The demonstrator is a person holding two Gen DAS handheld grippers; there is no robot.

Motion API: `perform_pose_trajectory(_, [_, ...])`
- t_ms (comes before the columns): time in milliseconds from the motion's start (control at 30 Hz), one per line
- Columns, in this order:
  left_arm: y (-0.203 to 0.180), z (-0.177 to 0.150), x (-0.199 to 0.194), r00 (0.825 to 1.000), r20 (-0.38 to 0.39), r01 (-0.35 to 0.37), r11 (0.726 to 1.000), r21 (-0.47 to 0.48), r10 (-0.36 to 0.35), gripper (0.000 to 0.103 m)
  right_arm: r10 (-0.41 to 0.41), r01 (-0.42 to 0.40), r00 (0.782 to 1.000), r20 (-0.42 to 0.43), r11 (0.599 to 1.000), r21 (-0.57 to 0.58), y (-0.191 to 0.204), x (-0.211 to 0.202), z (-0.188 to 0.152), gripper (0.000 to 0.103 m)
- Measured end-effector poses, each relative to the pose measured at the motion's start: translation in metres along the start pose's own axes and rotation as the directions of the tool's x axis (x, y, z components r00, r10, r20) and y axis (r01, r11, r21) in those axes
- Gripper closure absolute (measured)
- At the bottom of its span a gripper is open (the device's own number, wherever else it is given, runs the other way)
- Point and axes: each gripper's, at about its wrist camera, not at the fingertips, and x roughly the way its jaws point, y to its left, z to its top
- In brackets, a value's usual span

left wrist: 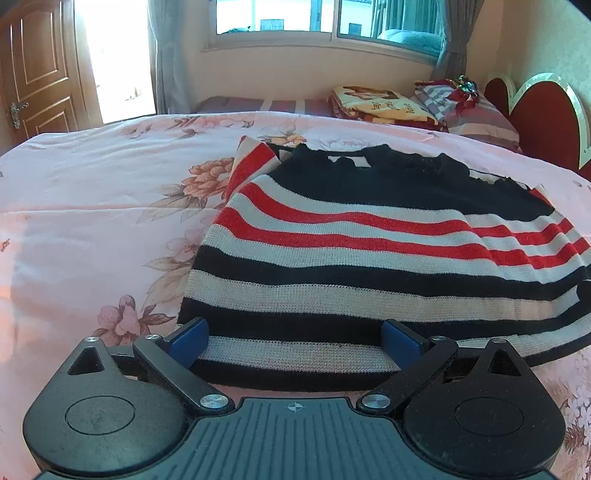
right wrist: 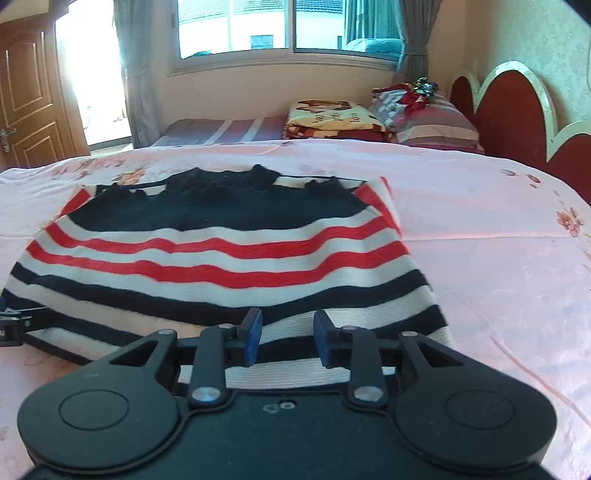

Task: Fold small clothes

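Observation:
A small knitted sweater with navy, white and red stripes lies flat on the pink floral bedspread, its sleeves folded in and its neck at the far side. My left gripper is wide open over the sweater's near hem, a blue pad on each side. In the right wrist view the same sweater lies ahead. My right gripper is open with a narrower gap, low over the near hem at the sweater's right part. The left gripper's tip shows at the left edge there.
Folded blankets and striped pillows lie at the far end of the bed by a red headboard. A window and curtains are behind, and a wooden door is at the left. Bedspread stretches right of the sweater.

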Motion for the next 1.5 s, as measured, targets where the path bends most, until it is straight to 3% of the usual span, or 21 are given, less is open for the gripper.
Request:
perform_pose_trajectory(100, [-0.002, -0.002, 0.003, 1.000, 0.004, -0.006, 1.000, 0.004, 0.006, 0.004, -0.053, 0.054, 0.998, -0.029, 0.998, 0.018, -0.020, 0.008, -0.006, 0.065])
perform_pose_trajectory(300, [0.004, 0.000, -0.009, 1.000, -0.005, 0.023, 0.999, -0.037, -0.023, 0.003, -0.040, 0.041, 0.998, -0.052, 0.999, 0.007, -0.024, 0.007, -0.009, 0.065])
perform_pose_trajectory(433, [0.014, -0.006, -0.025, 0.999, -0.020, 0.048, 0.991, -0.122, -0.051, 0.003, 0.021, -0.021, 1.000, -0.007, 1.000, 0.015, -0.012, -0.007, -0.003, 0.062])
perform_pose_trajectory(600, [0.030, -0.021, -0.027, 0.993, -0.064, 0.080, 0.963, -0.257, -0.099, 0.003, 0.115, -0.115, 0.993, 0.012, 0.993, -0.014, 0.017, -0.013, 0.004, 0.059])
perform_pose_trajectory(700, [0.038, -0.029, -0.019, 0.986, -0.068, 0.121, 0.929, -0.351, -0.154, 0.003, 0.162, -0.161, 0.987, 0.009, 0.986, -0.036, 0.037, -0.012, 0.005, 0.057])
perform_pose_trajectory(967, [0.053, -0.032, 0.000, 0.972, 0.057, 0.222, 0.812, -0.540, -0.228, 0.007, 0.206, -0.206, 0.979, 0.001, 0.978, -0.039, 0.060, -0.001, 0.005, 0.057])
perform_pose_trajectory(1033, [0.056, -0.030, 0.009, 0.969, 0.084, 0.236, 0.781, -0.579, -0.231, 0.015, 0.207, -0.207, 0.978, 0.004, 0.978, -0.030, 0.062, 0.003, 0.006, 0.057])
perform_pose_trajectory(1100, [0.059, -0.026, 0.017, 0.965, 0.114, 0.256, 0.746, -0.615, -0.237, 0.015, 0.211, -0.210, 0.978, 0.005, 0.977, -0.023, 0.064, 0.007, 0.009, 0.057])
perform_pose_trajectory(1200, [0.058, -0.020, 0.029, 0.961, 0.148, 0.272, 0.716, -0.643, -0.233, 0.016, 0.212, -0.211, 0.977, 0.017, 0.977, -0.027, 0.069, 0.015, 0.014, 0.057])
perform_pose_trajectory(1233, [0.058, -0.018, 0.032, 0.961, 0.157, 0.273, 0.708, -0.652, -0.226, 0.023, 0.208, -0.208, 0.978, 0.021, 0.978, -0.035, 0.071, 0.018, 0.016, 0.057])
perform_pose_trajectory(1267, [0.058, -0.016, 0.036, 0.963, 0.156, 0.267, 0.702, -0.660, -0.220, 0.042, 0.204, -0.202, 0.979, 0.026, 0.978, -0.043, 0.073, 0.020, 0.017, 0.057])
perform_pose_trajectory(1300, [0.059, -0.016, 0.042, 0.963, 0.149, 0.266, 0.689, -0.674, -0.225, 0.053, 0.198, -0.196, 0.980, 0.031, 0.979, -0.050, 0.075, 0.021, 0.018, 0.057])
perform_pose_trajectory(1333, [0.061, -0.016, 0.050, 0.961, 0.139, 0.268, 0.665, -0.698, -0.240, 0.068, 0.197, -0.195, 0.980, 0.032, 0.979, -0.057, 0.077, 0.024, 0.019, 0.057])
perform_pose_trajectory(1400, [0.064, -0.017, 0.055, 0.958, 0.147, 0.275, 0.635, -0.722, -0.248, 0.069, 0.163, -0.163, 0.987, 0.002, 0.982, -0.091, 0.083, 0.031, 0.014, 0.058])
perform_pose_trajectory(1433, [0.061, -0.016, 0.054, 0.959, 0.144, 0.272, 0.644, -0.715, -0.244, 0.069, 0.153, -0.154, 0.988, -0.013, 0.982, -0.111, 0.085, 0.037, 0.009, 0.057])
perform_pose_trajectory(1500, [0.056, -0.012, 0.054, 0.961, 0.138, 0.265, 0.659, -0.704, -0.238, 0.076, 0.142, -0.134, 0.989, 0.038, 0.977, -0.163, 0.090, 0.036, -0.003, 0.056])
